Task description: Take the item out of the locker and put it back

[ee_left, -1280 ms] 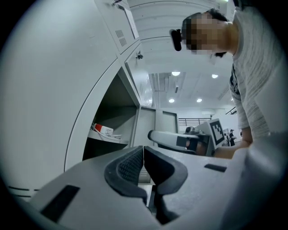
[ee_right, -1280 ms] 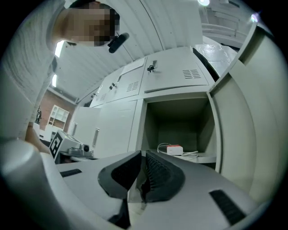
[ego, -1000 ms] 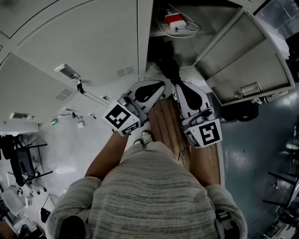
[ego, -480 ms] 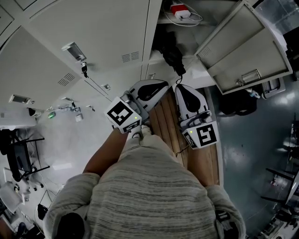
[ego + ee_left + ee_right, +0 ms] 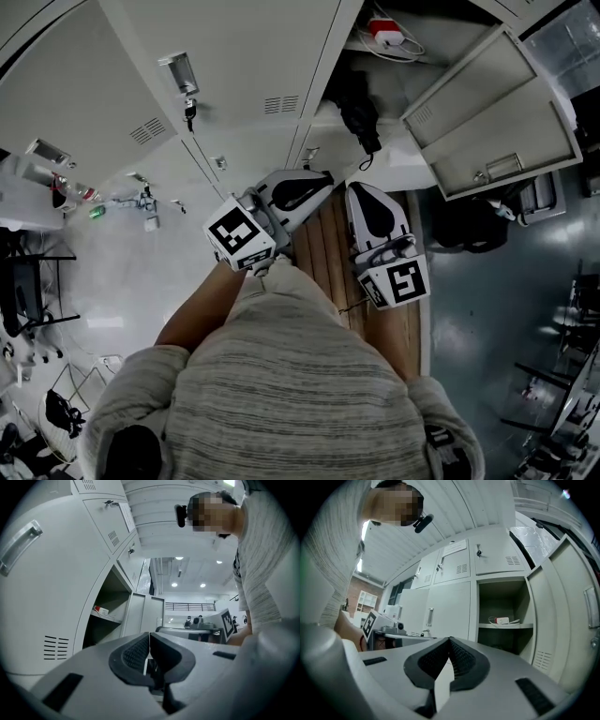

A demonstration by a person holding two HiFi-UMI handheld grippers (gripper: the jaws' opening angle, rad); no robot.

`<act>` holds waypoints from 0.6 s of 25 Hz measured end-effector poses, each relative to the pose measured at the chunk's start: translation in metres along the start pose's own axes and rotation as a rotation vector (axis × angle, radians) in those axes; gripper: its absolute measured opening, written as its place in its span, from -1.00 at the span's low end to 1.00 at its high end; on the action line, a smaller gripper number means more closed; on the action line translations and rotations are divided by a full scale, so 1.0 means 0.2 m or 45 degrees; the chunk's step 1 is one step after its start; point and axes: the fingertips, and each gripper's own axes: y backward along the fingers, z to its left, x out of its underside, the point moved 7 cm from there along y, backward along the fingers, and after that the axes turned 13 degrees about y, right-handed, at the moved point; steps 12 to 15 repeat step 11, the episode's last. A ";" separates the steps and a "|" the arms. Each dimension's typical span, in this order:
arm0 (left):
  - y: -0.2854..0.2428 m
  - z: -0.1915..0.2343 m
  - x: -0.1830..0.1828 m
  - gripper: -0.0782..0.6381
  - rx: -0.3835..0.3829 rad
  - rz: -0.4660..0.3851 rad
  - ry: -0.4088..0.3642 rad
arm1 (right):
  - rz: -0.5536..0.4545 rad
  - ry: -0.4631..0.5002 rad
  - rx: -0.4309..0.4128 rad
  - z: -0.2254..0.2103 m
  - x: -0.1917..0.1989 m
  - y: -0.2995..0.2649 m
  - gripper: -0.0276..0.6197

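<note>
A bank of pale, smooth sheet-metal lockers (image 5: pixel 234 56) fills the upper half of the head view, its flat doors cut with small louvred vent slots. At the right side the floor (image 5: pixel 487 309) is dark grey and glossy, catching light. The person's knitted sweater (image 5: pixel 281 394), finely striped in grey, takes up the lower middle.

In the upper right one locker door (image 5: pixel 487 112) stands swung wide, a rectangular panel with a folded rim and a metal handle on its edge. A slatted bench (image 5: pixel 328 253) of warm brown wood runs up the centre of the frame under the tools.

The left gripper (image 5: pixel 323 176) and the right gripper (image 5: pixel 361 187) lie side by side at mid-frame, both aimed at the open compartment. Each has a smooth white shell, black rounded pads and a cube with square black-and-white markers at the back. In the left gripper view the ribbed pads (image 5: pixel 136 651) are pressed together with nothing between them. The right gripper view shows its pads (image 5: pixel 461 658) clenched and empty too.

A dark, soft-looking bundle (image 5: pixel 361 108) sits in the lower part of the compartment; what it is I cannot tell.

The item (image 5: pixel 384 33), a small red-and-white block with a looped white cord, rests on the locker's shelf at the top of the frame, well apart from both tools.
</note>
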 end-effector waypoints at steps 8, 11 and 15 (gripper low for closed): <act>0.01 -0.04 0.00 -0.76 -0.004 0.010 -0.021 | -0.006 -0.007 -0.028 0.02 0.01 0.01 -0.84; 0.01 -0.04 0.00 -0.76 -0.013 0.014 -0.022 | -0.003 -0.015 -0.031 0.02 0.01 0.02 -0.84; 0.01 -0.04 0.00 -0.76 -0.013 0.014 -0.022 | -0.003 -0.015 -0.031 0.02 0.01 0.02 -0.84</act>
